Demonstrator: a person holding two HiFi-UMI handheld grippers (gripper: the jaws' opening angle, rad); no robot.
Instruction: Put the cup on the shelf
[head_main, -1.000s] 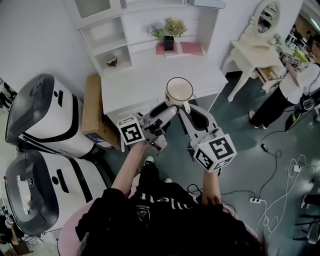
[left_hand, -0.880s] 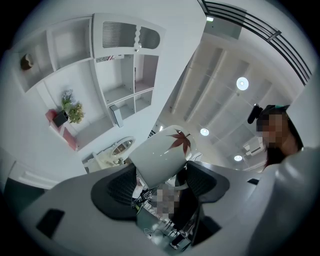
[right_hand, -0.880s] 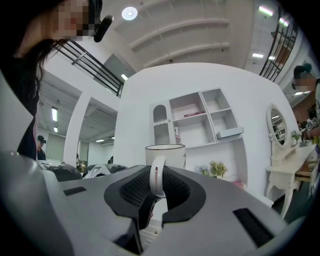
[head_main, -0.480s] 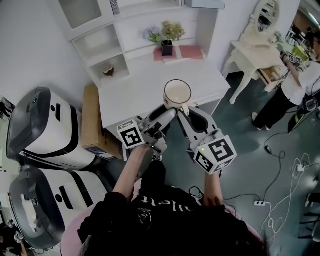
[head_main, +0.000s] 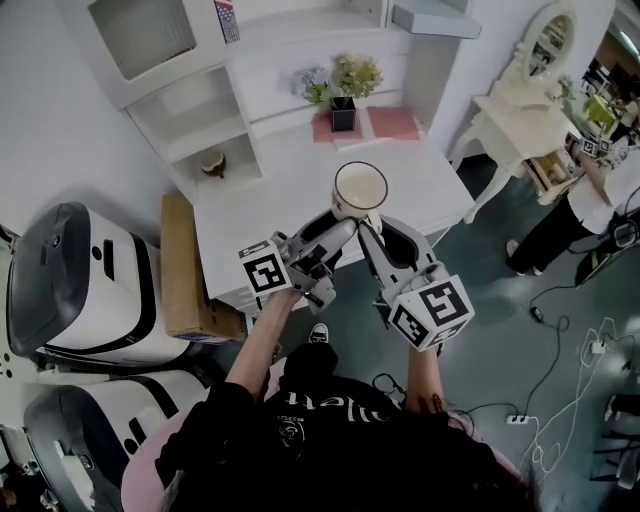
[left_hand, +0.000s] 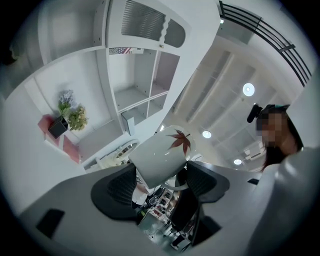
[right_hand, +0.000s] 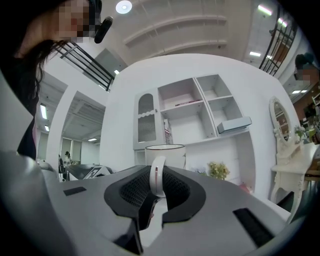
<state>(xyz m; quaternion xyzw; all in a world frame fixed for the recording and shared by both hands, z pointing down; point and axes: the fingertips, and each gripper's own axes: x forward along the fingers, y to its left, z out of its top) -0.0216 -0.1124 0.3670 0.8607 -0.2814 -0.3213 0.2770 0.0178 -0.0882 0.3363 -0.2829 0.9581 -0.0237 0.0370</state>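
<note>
Two tools share one load: the cup hangs in the air over the front edge of the white table, mouth up and not resting on anything. The right gripper has its jaws pinched narrow on the cup's handle. The left gripper comes in from the other side, its jaws spread wide around the cup's body and, as far as I can judge, pressing on it.

To my eye this is the carry stage. The cup is lifted and held, and the shelf stands beyond the table, well apart from it. The next move calls for a reach forward and up toward an open compartment while keeping the cup level. The person would then set its base flat on a board and loosen both grips.

From above I see the layout: table, shelf and the potted plant at the back. The grips themselves are mostly hidden there. The right gripper view shows the handle standing upright between the pads, with the open compartments straight ahead. Only the left gripper view shows the red leaf printed on the cup's side, and the body sitting tilted between those wide jaws.
</note>
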